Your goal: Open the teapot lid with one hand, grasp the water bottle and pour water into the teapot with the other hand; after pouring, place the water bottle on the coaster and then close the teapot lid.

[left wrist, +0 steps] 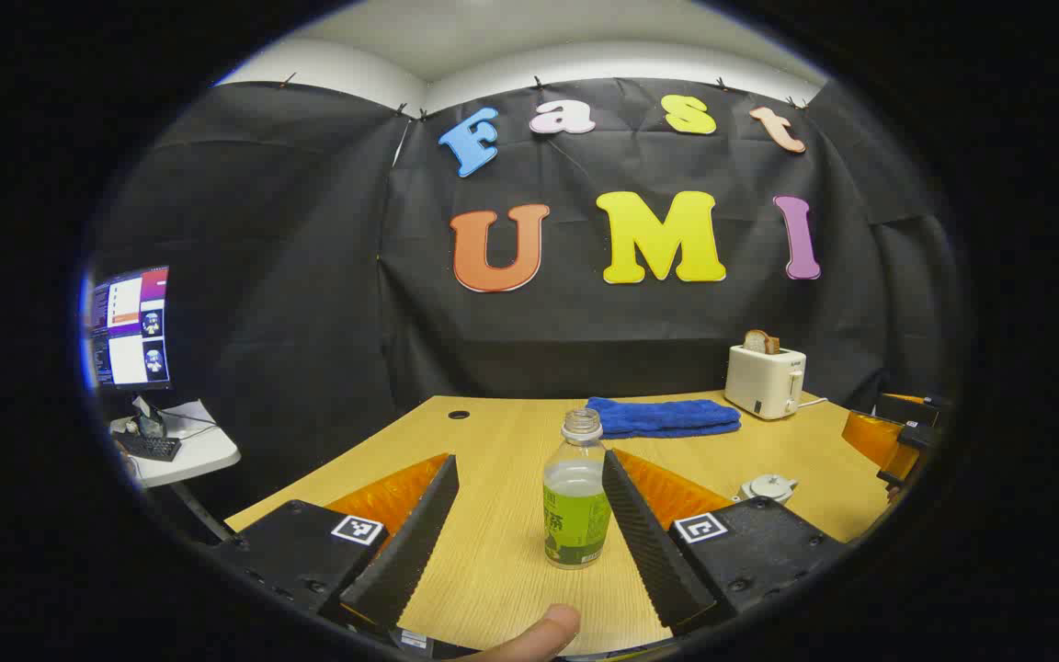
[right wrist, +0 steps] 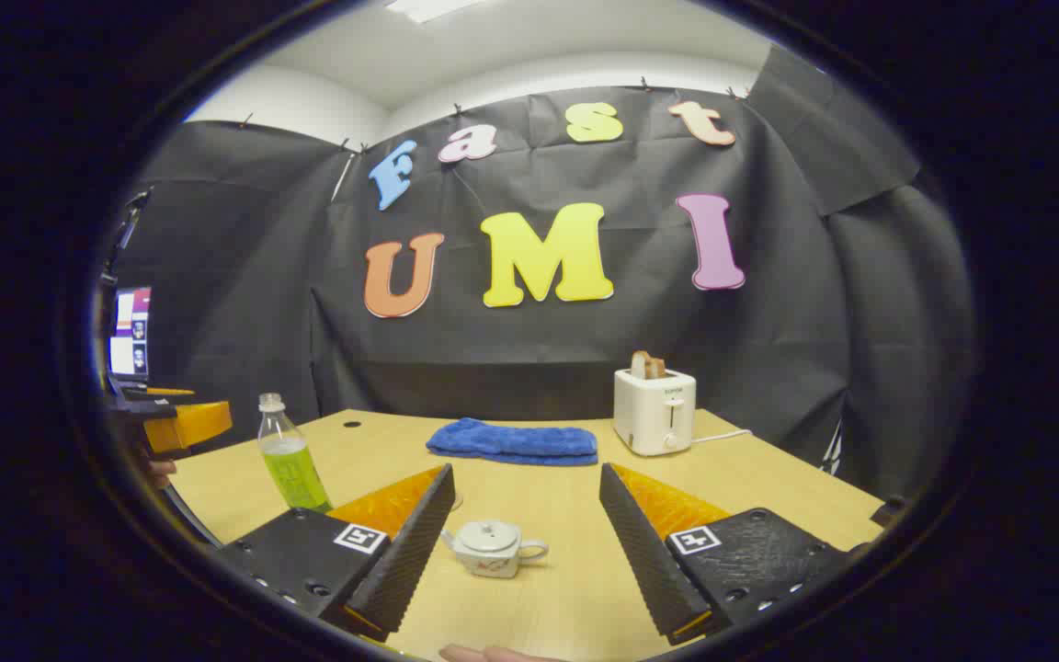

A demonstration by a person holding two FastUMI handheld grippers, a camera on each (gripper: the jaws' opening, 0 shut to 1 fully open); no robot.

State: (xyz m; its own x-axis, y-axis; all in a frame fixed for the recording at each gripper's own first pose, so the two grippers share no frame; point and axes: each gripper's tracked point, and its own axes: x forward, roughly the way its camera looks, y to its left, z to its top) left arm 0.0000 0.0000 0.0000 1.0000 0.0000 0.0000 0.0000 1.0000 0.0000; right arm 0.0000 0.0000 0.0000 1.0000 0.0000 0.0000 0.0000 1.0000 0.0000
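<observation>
A clear water bottle with a green label and no cap stands upright on the wooden table, about half full. My left gripper is open, its fingers on either side of the bottle but apart from it. A small white teapot with its lid on sits on the table between the open fingers of my right gripper, a little ahead of them. The teapot lies to the right of the bottle in the left gripper view. The bottle stands at the left in the right gripper view.
A folded blue towel lies at the back of the table. A white toaster with bread in it stands to its right, its cord trailing off. A monitor and a keyboard sit on a side desk at the left.
</observation>
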